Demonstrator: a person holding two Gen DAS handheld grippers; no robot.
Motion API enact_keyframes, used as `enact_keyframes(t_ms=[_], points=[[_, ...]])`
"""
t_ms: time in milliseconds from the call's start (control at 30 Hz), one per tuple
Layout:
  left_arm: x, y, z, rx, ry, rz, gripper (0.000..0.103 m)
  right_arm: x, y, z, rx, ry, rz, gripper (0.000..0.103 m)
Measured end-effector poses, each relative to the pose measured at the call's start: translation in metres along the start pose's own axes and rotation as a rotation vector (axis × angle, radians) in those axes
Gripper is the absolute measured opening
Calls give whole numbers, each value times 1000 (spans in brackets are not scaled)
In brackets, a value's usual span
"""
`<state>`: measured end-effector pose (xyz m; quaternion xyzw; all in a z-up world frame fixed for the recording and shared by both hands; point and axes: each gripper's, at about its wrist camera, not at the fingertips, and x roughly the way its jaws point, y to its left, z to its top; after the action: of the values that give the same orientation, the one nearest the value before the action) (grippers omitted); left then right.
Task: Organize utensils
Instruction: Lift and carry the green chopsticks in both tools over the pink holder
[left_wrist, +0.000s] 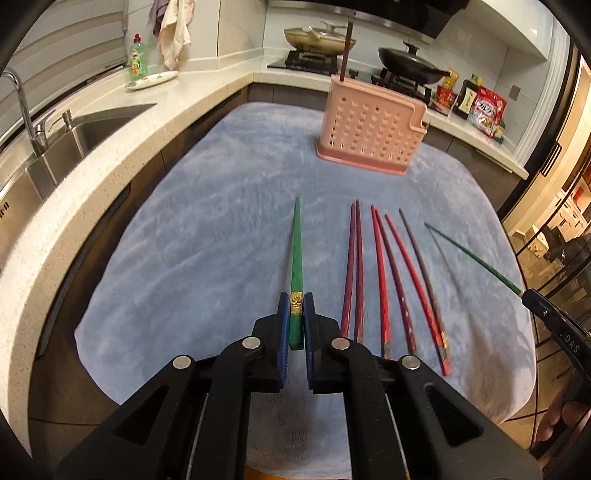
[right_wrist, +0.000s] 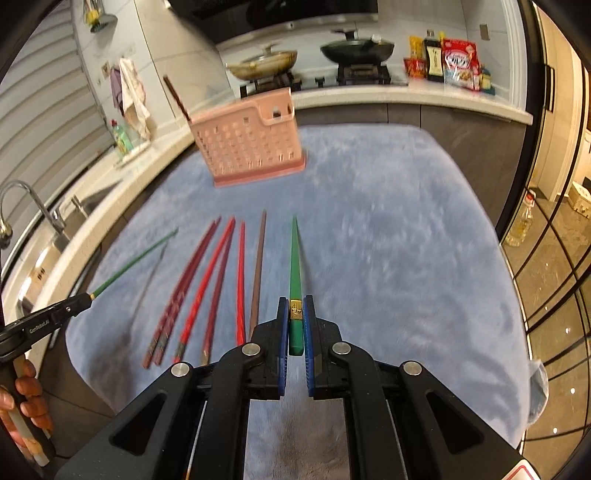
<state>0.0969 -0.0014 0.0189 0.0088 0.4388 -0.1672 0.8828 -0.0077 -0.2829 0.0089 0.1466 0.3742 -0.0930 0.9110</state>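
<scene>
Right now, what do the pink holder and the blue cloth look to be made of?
The holder looks like moulded plastic: matte pink, with rows of punched holes. The cloth looks like plush fleece: soft nap with brush marks. Neither is certain from looks alone.

Sink (left_wrist: 96, 125), dish soap bottle (left_wrist: 137, 61), lidded pans (left_wrist: 319, 37) on stove.

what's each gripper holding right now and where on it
The left gripper and the right gripper each grip a green chopstick, the left one, the right one, near its thick end, at the gold band.
</scene>
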Motion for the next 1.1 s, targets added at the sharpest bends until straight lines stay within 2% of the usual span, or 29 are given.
enact_keyframes(t_ms=[233, 433, 667, 933, 1100], points=[[-17, 4, 47, -13, -80, -5, 7, -17, -4, 47, 4, -101, 12, 7], [-23, 7, 91, -23, -145, 1, 7, -17, -14, 82, 48, -146, 43, 7], [-26, -4, 142, 3, -220, 18, 7, -17, -15, 128, 43, -204, 63, 7], [-45, -21, 204, 4, -322, -22, 7, -27, -16, 192, 71, -296, 138, 7], [-67, -47, 248, 26, -421, -59, 7, -33, -3, 245, 62, -386, 165, 7]])
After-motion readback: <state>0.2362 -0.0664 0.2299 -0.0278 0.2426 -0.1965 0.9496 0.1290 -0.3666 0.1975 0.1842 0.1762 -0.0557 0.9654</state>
